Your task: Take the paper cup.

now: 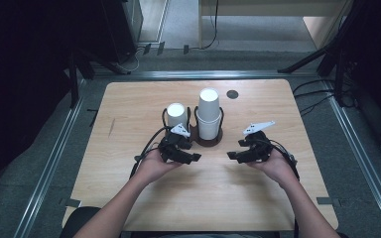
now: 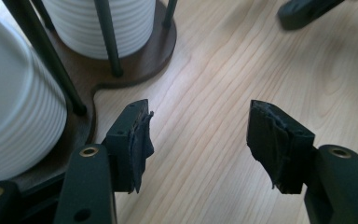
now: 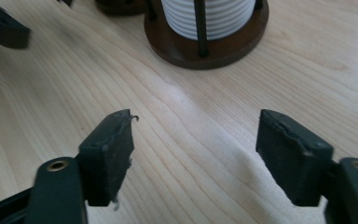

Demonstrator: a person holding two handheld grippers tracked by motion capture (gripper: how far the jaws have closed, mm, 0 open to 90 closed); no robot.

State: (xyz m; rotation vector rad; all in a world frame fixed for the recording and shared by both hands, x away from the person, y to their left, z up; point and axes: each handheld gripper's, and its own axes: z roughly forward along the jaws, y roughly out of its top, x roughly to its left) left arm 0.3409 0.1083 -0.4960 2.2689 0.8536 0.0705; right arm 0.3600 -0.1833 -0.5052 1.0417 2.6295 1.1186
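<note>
A dark wooden cup holder (image 1: 209, 141) stands mid-table with two stacks of white ribbed cups: a short one (image 1: 177, 114) and a taller one (image 1: 209, 112). My left gripper (image 1: 194, 157) is open just in front of the short stack, nothing between its jaws. In the left gripper view the gripper (image 2: 198, 140) hovers over bare wood, with cups (image 2: 14, 112) at the left and the holder base (image 2: 137, 58) ahead. My right gripper (image 1: 231, 155) is open to the right of the holder. In the right gripper view the gripper (image 3: 196, 144) faces a cup stack (image 3: 214, 14) in its base (image 3: 216, 52).
The light wooden table (image 1: 203, 198) has a small dark round hole (image 1: 232, 94) near its far edge. Black stand legs and cables (image 1: 322, 94) lie on the grey floor to the right. The two grippers point toward each other with a gap of bare wood between.
</note>
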